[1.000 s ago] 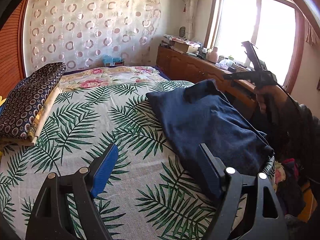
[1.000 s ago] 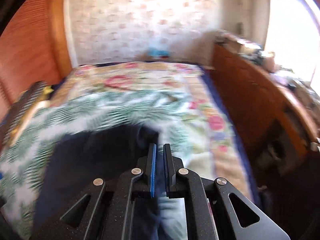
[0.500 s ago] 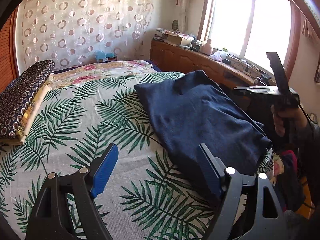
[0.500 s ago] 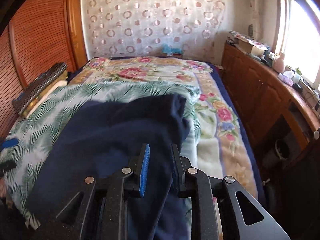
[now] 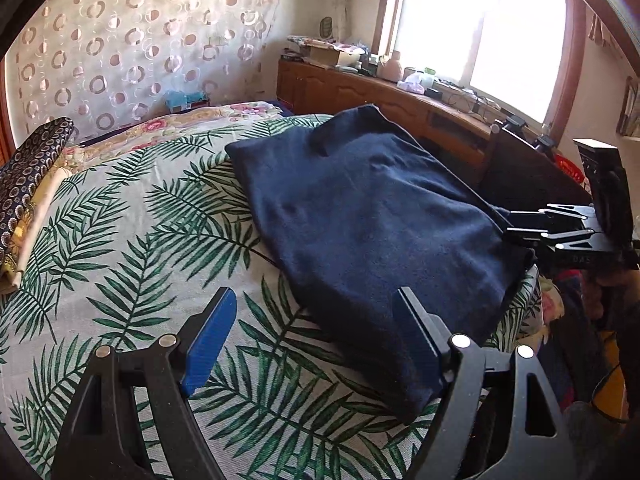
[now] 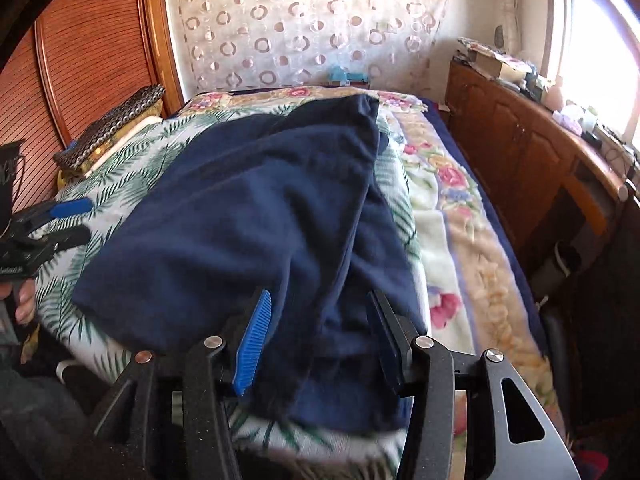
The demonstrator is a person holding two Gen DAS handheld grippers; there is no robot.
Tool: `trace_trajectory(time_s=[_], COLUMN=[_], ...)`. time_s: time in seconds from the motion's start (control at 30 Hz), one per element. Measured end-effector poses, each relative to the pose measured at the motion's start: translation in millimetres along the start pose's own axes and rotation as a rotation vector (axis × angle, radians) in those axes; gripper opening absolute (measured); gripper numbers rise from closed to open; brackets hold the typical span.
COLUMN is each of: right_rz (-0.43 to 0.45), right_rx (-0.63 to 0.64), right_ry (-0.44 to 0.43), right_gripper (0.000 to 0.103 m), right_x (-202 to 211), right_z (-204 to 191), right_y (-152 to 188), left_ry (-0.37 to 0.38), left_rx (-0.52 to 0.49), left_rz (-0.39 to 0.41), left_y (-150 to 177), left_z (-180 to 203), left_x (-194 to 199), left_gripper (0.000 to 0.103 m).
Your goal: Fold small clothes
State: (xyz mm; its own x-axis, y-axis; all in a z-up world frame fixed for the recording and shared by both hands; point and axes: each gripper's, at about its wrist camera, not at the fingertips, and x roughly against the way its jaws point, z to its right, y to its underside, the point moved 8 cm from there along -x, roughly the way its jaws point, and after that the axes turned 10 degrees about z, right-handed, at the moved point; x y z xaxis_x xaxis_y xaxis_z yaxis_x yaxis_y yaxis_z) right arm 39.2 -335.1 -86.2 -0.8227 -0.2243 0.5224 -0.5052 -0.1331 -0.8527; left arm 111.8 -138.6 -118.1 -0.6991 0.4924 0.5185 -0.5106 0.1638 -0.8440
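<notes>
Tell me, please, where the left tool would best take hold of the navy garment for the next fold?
Probably the near corner of the navy garment, approached from the bed's near edge. That corner lies flat and free on the palm-leaf sheet, just ahead of the open left tool, so one finger could slide beneath it.

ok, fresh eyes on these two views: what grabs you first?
The navy blue garment, lying spread on the palm-leaf bedspread toward the window side of the bed. Next, the right gripper at its near edge, jaws opening with the cloth between them but not pressed. The left gripper stands wide open over the bedspread beside the garment's other corner.
</notes>
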Motion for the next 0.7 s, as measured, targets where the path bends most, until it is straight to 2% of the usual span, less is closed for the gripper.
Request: trace_trajectory(time_s=[0.03,0.07,0.1,0.17,0.2,0.23,0.37,0.47,0.7], right_rz=[-0.006,-0.01,-0.011,-0.003,-0.001,-0.002,0.05,0.085,0.015], right_rx=[0.001,-0.001,-0.007,-0.021,-0.02,-0.018,-0.013,-0.016,-0.03], right_ry=[-0.007,-0.022,-0.037,-0.052,-0.06,-0.066,-0.065,0.001,0.034], right_gripper=[0.046,0.036,0.032,0.027,0.013,0.005,0.002,0.002,0.002], right_x=[1,1,4,8,8,10,32,52,28], right_z=[0,0,2,3,2,1,6,26,32], right_y=[3,2,1,0,-3,-2,-3,-9,7], left_ry=[0.0,0.002,0.005,0.009,0.01,0.01,0.017,0.021,0.037], left_rx=[-0.003,-0.005,-0.006,-0.007,-0.01,-0.012,-0.013,-0.005,-0.014], left_rz=[-0.005,-0.009,-0.012,-0.019,-0.022,-0.025,-0.035,-0.047,-0.076], left_y=[1,2,2,3,4,4,7,11,18], left_z=[1,3,4,6,7,7,10,10,17], left_x=[-1,-2,-3,-4,-4,-5,-4,-4,-4], left_gripper=[0.081,0.081,0.081,0.081,0.081,0.081,0.081,0.081,0.081])
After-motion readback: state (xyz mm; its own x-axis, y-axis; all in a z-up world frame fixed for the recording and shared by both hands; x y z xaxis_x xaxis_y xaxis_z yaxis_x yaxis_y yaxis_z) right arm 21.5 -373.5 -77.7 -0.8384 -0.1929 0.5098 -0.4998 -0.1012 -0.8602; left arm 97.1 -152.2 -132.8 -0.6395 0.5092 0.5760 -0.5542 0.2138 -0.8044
